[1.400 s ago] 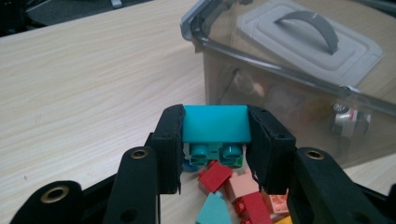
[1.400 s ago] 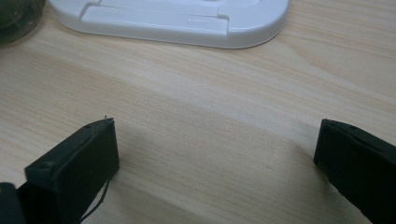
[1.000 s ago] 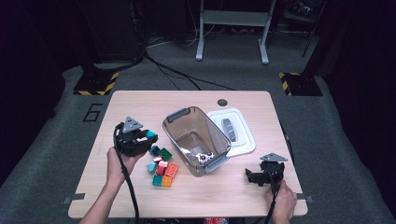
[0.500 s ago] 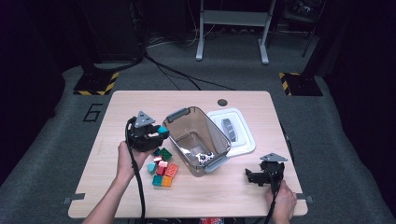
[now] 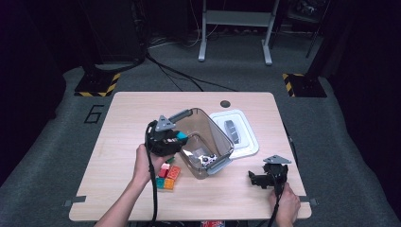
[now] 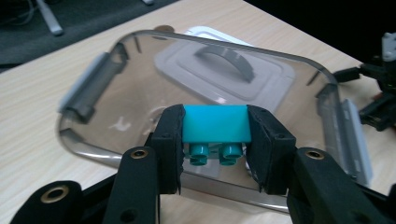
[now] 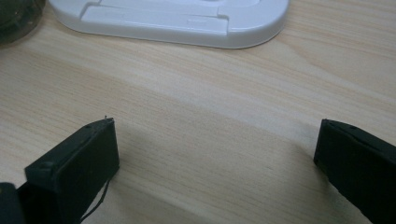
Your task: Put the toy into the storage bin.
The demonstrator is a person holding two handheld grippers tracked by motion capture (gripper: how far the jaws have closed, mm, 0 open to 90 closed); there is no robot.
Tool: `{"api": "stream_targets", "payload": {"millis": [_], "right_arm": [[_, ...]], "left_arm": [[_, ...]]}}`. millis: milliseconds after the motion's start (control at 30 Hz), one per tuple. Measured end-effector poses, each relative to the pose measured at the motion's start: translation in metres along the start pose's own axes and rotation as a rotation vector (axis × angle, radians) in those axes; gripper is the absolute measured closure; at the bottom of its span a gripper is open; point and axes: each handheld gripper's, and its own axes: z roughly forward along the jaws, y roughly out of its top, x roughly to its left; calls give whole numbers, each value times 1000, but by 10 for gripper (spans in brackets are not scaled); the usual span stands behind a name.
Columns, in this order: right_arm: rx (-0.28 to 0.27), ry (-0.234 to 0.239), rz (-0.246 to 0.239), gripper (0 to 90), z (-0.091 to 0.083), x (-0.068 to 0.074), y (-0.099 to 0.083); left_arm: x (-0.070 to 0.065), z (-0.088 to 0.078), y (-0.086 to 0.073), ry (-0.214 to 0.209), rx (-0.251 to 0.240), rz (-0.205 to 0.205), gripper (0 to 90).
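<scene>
Dark room, grey carpeted floor, light wood tabletop (image 5: 123, 123) in the middle.

Nearest, at the person's edge: right hand-held gripper (image 5: 257, 178) sits low on the wood, jaws spread wide with nothing between them. Its own view shows bare grain between the two black pads (image 7: 79, 161). Just ahead of it lies the white lid (image 7: 177, 21), grey handle up.

Left hand-held gripper (image 6: 215, 140) pinches a teal brick (image 6: 215, 123), studs pointing down, pads pressed on both of its short sides. In the high view the left hand-held gripper (image 5: 165, 140) hangs at the near-left rim of the clear bin (image 5: 222, 142); the teal brick (image 5: 181, 135) is right over that rim, not yet released.

Below and just behind that gripper, on the tabletop: a small cluster of loose bricks (image 5: 168, 177) — red, orange, green — beside the bin's near corner.

Inside the bin, some small dark and pale pieces rest on the bottom; what they are is too small to tell.

Progress, as judged: sorting into the bin appears under way. One brick is in hand at the rim, several remain outside, and the lid is off to the gripper's far right, so closing looks undone.

Writing: a large "6" (image 5: 93, 114) marked on the floor beyond the gripper's left, past the table edge. No brand legible on bin, lid or bricks.
</scene>
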Motion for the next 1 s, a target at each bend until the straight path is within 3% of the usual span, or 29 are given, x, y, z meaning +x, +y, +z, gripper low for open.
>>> {"api": "stream_targets", "payload": {"millis": [500,1000], "right_arm": [[0,0,0,0,0,0,0],[0,0,1,0,0,0,0]], "left_arm": [[-40,27,-20,-119,82,27,590],[-42,26,-27,-141,116,36,583]]}}
